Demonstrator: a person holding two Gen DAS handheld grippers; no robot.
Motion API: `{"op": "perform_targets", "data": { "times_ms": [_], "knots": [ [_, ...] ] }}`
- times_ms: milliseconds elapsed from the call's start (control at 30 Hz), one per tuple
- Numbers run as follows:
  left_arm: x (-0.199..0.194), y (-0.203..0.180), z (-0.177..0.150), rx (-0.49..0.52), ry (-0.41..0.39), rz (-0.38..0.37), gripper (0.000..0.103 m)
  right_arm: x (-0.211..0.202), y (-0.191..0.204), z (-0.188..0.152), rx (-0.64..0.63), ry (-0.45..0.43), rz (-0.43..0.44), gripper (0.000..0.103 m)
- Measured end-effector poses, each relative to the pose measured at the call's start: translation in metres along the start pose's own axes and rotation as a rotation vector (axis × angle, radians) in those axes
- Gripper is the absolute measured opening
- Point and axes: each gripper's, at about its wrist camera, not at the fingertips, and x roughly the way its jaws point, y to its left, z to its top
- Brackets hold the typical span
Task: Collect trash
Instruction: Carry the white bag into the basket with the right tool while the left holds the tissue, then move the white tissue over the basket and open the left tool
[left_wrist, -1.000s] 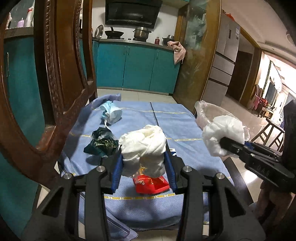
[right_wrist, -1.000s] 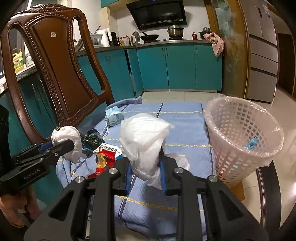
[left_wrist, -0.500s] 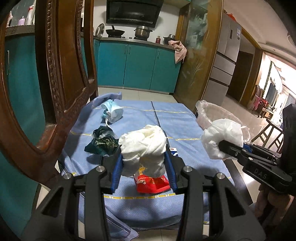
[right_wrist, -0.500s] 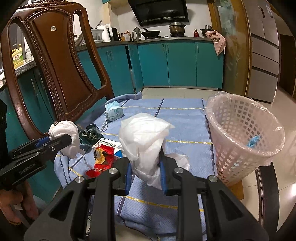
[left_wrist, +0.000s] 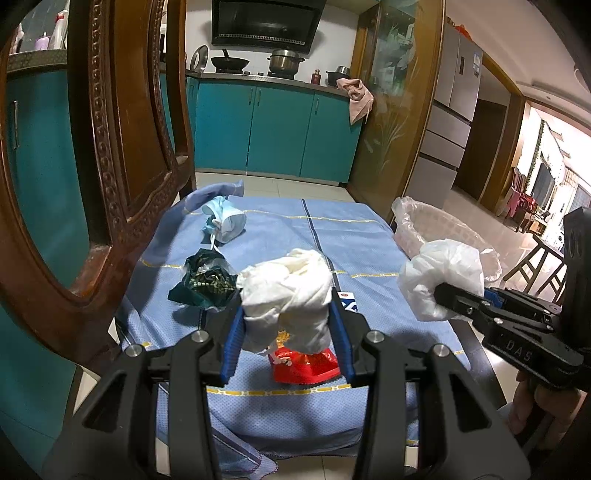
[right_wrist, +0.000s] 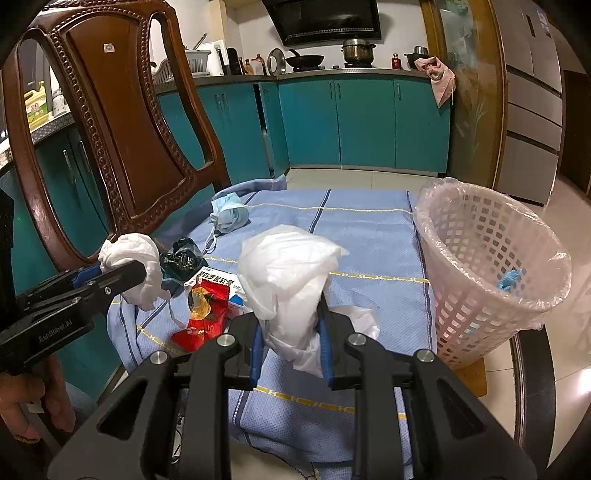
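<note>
Both tongs clamped: left tongs (left_wrist: 286, 325) on tissue wad (left_wrist: 286, 291), right tongs (right_wrist: 290, 332) on plastic bag (right_wrist: 286, 269). Risk: slippery bag slides free before basket (right_wrist: 491, 258).

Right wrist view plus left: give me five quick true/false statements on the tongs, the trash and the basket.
1. The left tongs grip a crumpled white paper wad. True.
2. The right tongs are empty. False: they clamp a white plastic bag.
3. The pink lattice plastic basket has a clear liner. True.
4. The crumpled light-blue face mask lies inside the basket. False: it lies on the blue tablecloth.
5. The red snack wrapper lies on the tablecloth. True.
</note>
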Motion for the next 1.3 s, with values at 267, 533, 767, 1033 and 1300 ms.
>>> {"op": "perform_targets", "data": {
  "times_ms": [267,533,767,1033,1300],
  "knots": [
    [0.000,0.001,0.001,0.003,-0.013,0.006,0.043,-0.029,-0.083,0.050,0.171,-0.236,-0.214,0.025],
    [0.000,-0.001,0.001,0.023,-0.027,0.007,0.043,0.014,-0.188,0.051,0.435,-0.158,-0.260,0.066],
    [-0.001,-0.017,0.004,0.053,-0.027,-0.041,0.043,-0.082,-0.185,0.012,0.622,-0.476,-0.301,0.094],
    [0.034,-0.133,0.084,0.109,-0.029,-0.319,0.044,-0.116,-0.192,-0.012,0.752,-0.615,-0.381,0.094],
    [0.122,-0.205,0.144,0.085,0.030,-0.335,0.096,-0.118,-0.193,-0.014,0.765,-0.628,-0.394,0.094]
  ]
}}
